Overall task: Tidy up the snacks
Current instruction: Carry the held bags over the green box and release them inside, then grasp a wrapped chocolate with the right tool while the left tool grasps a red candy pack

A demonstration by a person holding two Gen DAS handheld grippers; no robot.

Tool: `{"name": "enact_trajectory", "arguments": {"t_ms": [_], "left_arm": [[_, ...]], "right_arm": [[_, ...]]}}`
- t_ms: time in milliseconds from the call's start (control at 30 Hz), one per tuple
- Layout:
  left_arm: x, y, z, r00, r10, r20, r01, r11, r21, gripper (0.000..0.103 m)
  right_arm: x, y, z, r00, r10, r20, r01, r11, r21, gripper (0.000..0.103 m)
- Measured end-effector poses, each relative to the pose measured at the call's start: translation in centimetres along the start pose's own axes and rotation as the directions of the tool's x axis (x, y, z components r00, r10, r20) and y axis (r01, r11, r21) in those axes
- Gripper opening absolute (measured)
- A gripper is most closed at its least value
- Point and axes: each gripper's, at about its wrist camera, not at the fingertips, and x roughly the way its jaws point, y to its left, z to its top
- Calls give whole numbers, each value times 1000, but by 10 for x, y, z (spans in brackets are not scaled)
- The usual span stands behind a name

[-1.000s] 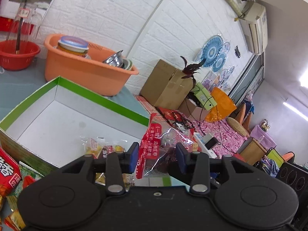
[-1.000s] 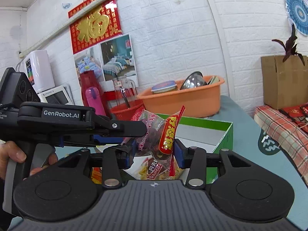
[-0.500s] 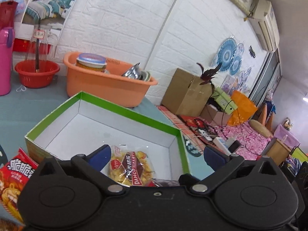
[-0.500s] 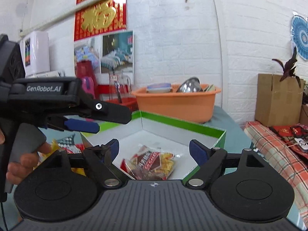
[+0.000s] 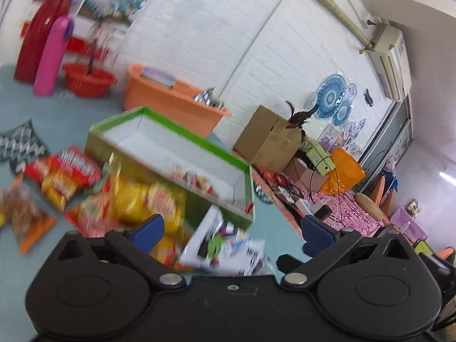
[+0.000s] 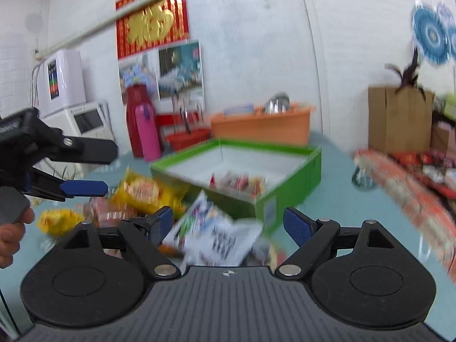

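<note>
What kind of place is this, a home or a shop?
Probably a lived-in home room. An orange basin holds dishes beside flasks, a wall air conditioner hangs above, and snack packets lie by a green box.

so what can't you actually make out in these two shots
- Snack bags outside the green box, left wrist view: motion blur wipes out the print.
- Packets in the box, right wrist view: blurred, count unclear.
- White packet, right wrist view: lower edge hidden behind the open right tongs.
</note>
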Motion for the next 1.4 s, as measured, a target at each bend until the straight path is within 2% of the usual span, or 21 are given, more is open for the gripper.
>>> {"name": "enact_trajectory", "arguments": {"t_ms": [67, 200, 233, 267, 367, 433, 500, 533, 667, 767, 900, 1000, 1133, 1200, 1233, 1267, 1333, 1367, 1400], "left_arm": [[-5, 9, -12, 1000, 12, -24, -13, 999, -35, 103], [-18, 24, -28, 998, 55, -37, -58, 996, -72, 103], [-20, 28, -30, 998, 57, -40, -60, 995, -83, 103], [-22, 31, -32, 997, 58, -44, -62, 994, -94, 103], [-26, 36, -37, 996, 70, -54, -75, 991, -109, 103], [-25, 37, -40, 996, 67, -63, -74, 991, -113, 103], [-24, 36, -43, 995, 60, -76, -68, 992, -108, 103], [-23, 35, -45, 995, 59, -82, -67, 993, -102, 103], [-21, 33, -50, 994, 60, -89, -66, 995, -71, 103], [-11, 31, -51, 994, 46, -101, -52, 997, -57, 103], [14, 23, -49, 992, 35, -124, -36, 999, -11, 103], [33, 20, -49, 987, 51, -153, -50, 999, 7, 103], [41, 14, -53, 985, 63, -158, -55, 997, 52, 103], [42, 12, -55, 985, 74, -157, -63, 995, 72, 103], [43, 12, -56, 984, 76, -158, -65, 995, 73, 103], [44, 13, -56, 984, 78, -159, -67, 995, 71, 103], [46, 15, -57, 984, 76, -162, -67, 996, 66, 103], [47, 18, -57, 982, 67, -174, -58, 997, 58, 88], [49, 21, -57, 980, 62, -192, -55, 998, 42, 57]], "right_arm": [[8, 3, -13, 997, 5, -72, -4, 1000, 18, 103], [24, 17, -25, 990, -8, -139, 6, 1000, -15, 103], [27, 20, -27, 989, 1, -146, -3, 1000, -17, 97], [28, 23, -30, 987, 22, -158, -24, 1000, -15, 88], [32, 37, -37, 977, 85, -193, -90, 996, -18, 76], [30, 48, -41, 963, 166, -212, -173, 985, -14, 73], [26, 56, -42, 938, 268, -218, -274, 962, 3, 72], [23, 58, -41, 937, 276, -215, -284, 959, -5, 72], [9, 47, -31, 966, 195, -168, -203, 979, -31, 72], [4, 33, -29, 978, 139, -153, -143, 990, -16, 73], [2, 25, -34, 981, 109, -158, -110, 994, 3, 73], [2, 24, -39, 980, 101, -171, -102, 995, 3, 73], [-3, 12, -31, 992, 31, -124, -33, 999, -20, 72], [-1, 1, -21, 995, -31, -93, 26, 998, -52, 74], [1, -3, -18, 994, -66, -82, 59, 995, -85, 78], [6, -7, -15, 992, -101, -81, 90, 987, -131, 88], [16, -10, -14, 983, -153, -99, 126, 964, -235, 101], [23, -11, -14, 980, -172, -99, 136, 945, -296, 102], [29, -11, -15, 978, -185, -101, 141, 930, -339, 102]]}}
